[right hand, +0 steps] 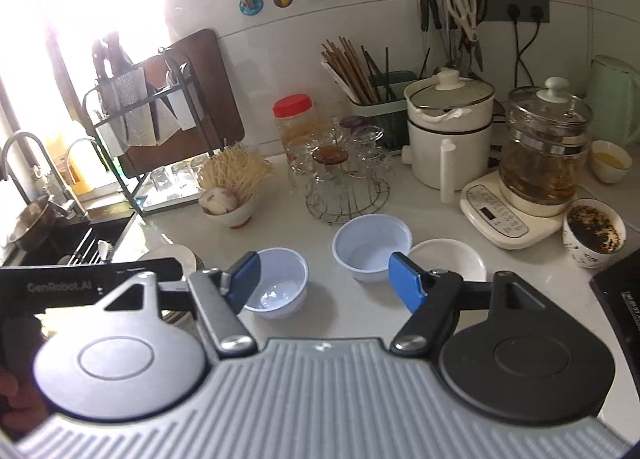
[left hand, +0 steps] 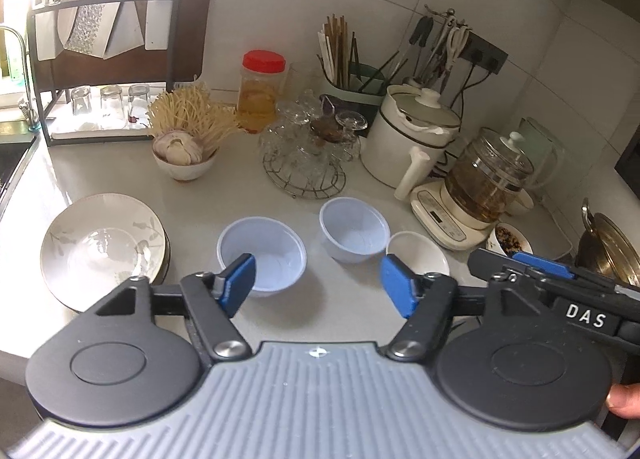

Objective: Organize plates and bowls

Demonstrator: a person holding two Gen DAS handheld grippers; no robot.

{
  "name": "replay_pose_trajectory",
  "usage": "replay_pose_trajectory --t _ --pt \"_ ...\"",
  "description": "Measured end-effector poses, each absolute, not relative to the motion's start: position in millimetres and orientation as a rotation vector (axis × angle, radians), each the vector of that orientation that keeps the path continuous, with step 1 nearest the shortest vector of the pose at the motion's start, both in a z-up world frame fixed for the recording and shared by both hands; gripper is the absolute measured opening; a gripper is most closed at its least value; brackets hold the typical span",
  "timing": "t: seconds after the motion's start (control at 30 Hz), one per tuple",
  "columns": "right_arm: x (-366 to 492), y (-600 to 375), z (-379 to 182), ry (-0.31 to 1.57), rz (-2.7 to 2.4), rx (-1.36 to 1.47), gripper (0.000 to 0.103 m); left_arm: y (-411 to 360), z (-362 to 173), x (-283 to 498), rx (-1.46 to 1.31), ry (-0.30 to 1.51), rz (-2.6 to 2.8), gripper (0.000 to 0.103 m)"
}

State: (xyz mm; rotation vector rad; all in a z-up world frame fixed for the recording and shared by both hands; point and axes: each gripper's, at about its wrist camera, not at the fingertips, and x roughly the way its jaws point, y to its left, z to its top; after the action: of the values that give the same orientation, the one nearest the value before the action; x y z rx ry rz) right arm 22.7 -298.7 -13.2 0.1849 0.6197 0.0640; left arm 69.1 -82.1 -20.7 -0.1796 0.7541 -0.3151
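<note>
Both grippers hover over the tabletop (left hand: 352,299), fingers spread wide, grasping nothing. Left gripper (left hand: 324,285) sits above bare surface just in front of two pale blue bowls (left hand: 262,249) (left hand: 354,229), which stand apart with a gap between. Small white dish (left hand: 418,253) touches the right bowl's rim. Stacked floral plates (left hand: 104,249) near the left edge, close to the sink (right hand: 80,239). Right gripper (right hand: 326,279) same height, beside it. Wire glass rack (left hand: 304,175) and kettle base (left hand: 444,215) crowd behind the bowls.

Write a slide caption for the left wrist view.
Open left gripper above two blue bowls, beside stacked plates.
</note>
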Motion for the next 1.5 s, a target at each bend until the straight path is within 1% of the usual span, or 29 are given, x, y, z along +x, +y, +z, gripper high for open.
replay_pose_trajectory --t 0.1,0.13,0.2,0.3,0.4,0.43,1.0,1.3,1.5 --pt "11.8 -302.9 -12.1 0.609 0.044 0.186 0.074 -84.4 -20.1 62.6 -0.171 0.754 -0.334 0.085" --pt "9.3 -304.5 -12.0 0.608 0.040 0.192 0.076 -85.8 -19.5 60.6 -0.165 0.755 -0.336 0.087" --pt "4.0 -305.9 -12.3 0.604 0.035 0.199 0.079 -87.9 -19.3 57.3 -0.151 0.758 -0.337 0.090" --pt "-1.7 -306.0 -12.7 0.609 0.026 0.187 0.079 -90.9 -20.2 53.6 -0.144 0.763 -0.340 0.093" --pt "-6.9 -308.1 -13.0 0.608 0.024 0.192 0.085 -93.6 -22.6 51.0 -0.136 0.775 -0.350 0.094" --pt "-8.0 -309.1 -13.3 0.612 0.020 0.195 0.086 -94.2 -23.3 50.1 -0.133 0.777 -0.354 0.094" --pt "-4.3 -323.7 -22.8 0.662 -0.052 0.220 0.086 -102.8 -35.7 66.3 -0.112 0.820 -0.376 0.094" --pt "22.9 -334.0 -32.3 0.706 -0.060 0.235 0.086 -113.3 -48.3 93.6 -0.120 0.851 -0.369 0.095" --pt "51.0 -342.5 -38.6 0.721 -0.055 0.243 0.086 -117.4 -62.8 127.1 -0.157 0.898 -0.353 0.095"
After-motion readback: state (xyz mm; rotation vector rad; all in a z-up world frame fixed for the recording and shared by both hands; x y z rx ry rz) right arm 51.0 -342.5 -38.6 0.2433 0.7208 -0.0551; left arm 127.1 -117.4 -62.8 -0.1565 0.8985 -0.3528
